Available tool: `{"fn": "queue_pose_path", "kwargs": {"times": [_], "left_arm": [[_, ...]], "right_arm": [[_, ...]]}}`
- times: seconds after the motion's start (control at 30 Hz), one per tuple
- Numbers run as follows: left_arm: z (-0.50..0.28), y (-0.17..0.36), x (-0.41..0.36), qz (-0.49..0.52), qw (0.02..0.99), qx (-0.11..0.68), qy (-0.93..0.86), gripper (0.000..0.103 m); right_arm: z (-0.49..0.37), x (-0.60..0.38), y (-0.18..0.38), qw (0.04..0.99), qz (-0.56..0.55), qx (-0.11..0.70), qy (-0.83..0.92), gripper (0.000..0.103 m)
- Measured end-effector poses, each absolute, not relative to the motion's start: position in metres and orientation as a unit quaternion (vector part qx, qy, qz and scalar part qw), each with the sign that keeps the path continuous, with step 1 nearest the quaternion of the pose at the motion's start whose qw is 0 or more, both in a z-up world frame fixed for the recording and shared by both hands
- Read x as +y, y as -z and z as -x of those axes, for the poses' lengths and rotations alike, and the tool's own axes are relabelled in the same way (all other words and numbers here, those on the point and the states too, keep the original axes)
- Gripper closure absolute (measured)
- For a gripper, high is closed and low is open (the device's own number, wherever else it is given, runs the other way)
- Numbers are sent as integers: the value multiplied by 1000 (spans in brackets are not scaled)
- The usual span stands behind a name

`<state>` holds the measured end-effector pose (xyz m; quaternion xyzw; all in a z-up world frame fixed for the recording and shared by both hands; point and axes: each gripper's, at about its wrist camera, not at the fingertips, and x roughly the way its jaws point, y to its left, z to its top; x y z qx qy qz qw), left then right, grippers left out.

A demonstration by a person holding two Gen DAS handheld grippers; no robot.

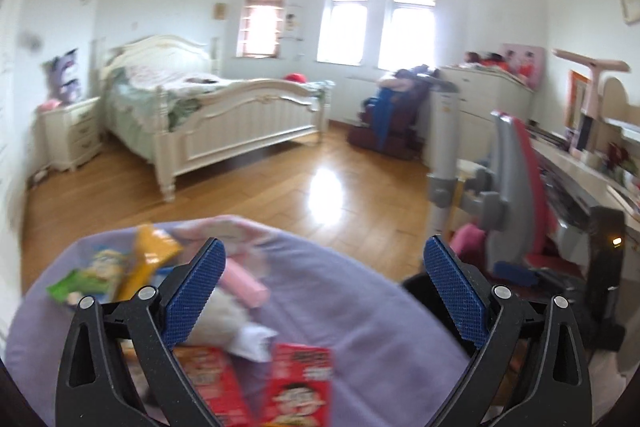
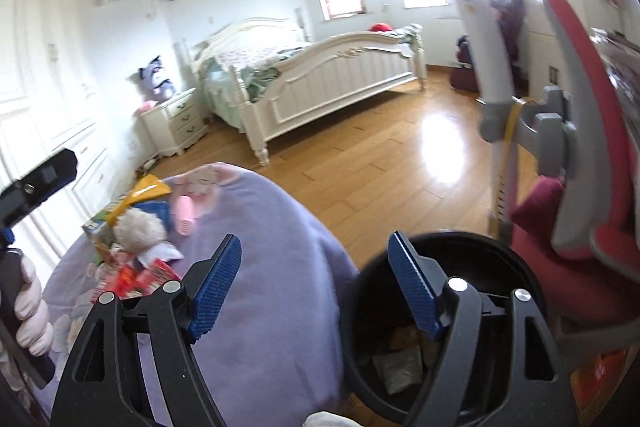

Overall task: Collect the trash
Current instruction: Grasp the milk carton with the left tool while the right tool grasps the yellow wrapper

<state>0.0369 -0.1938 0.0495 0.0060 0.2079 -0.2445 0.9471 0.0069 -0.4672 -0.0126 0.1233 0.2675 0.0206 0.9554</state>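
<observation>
Trash lies on a purple blanket (image 1: 360, 311): a yellow packet (image 1: 154, 251), a green wrapper (image 1: 76, 285), a pink case (image 1: 244, 281), crumpled white paper (image 1: 252, 341) and red cartons (image 1: 300, 383). My left gripper (image 1: 322, 293) is open and empty above the cartons. My right gripper (image 2: 318, 291) is open and empty, between the blanket (image 2: 272, 267) and a black bin (image 2: 460, 251) that holds some trash. The pile (image 2: 136, 227) also shows at left in the right wrist view, with the left gripper's body (image 2: 36, 183) above it.
A white bed (image 1: 224, 107) and nightstand (image 1: 70, 131) stand across the wooden floor (image 1: 320, 187). A red and grey desk chair (image 1: 516, 187) and a desk (image 1: 580, 179) are at right. White wardrobes (image 2: 48, 87) line the left wall.
</observation>
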Motion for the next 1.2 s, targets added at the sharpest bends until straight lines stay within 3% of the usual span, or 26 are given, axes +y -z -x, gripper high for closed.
{"fn": "queue_pose_path", "kwargs": {"times": [0.33,0.7,0.87,0.97,1.03,1.1,1.13,1.2], "left_arm": [[-93,-26,-56,-26,963,248,105,5],[-157,17,-28,-96,933,334,91,5],[-171,31,-23,-72,928,355,88,5],[-178,34,-19,-62,926,362,85,5],[-183,35,-17,-48,924,368,97,14],[-187,39,-17,-38,919,377,110,41],[-190,41,-17,-35,917,381,112,46],[-191,43,-17,-30,917,381,111,48]], "right_arm": [[-90,-366,-23,935,-79,321,-126,28],[-212,-258,-11,870,-95,436,-209,28],[-250,-229,16,846,-94,483,-205,29],[-259,-220,30,837,-86,503,-197,40],[-262,-217,37,832,-85,510,-199,59],[-262,-217,39,831,-88,510,-204,63],[-259,-217,38,832,-88,507,-205,66],[-254,-220,31,838,-91,496,-209,68]]}}
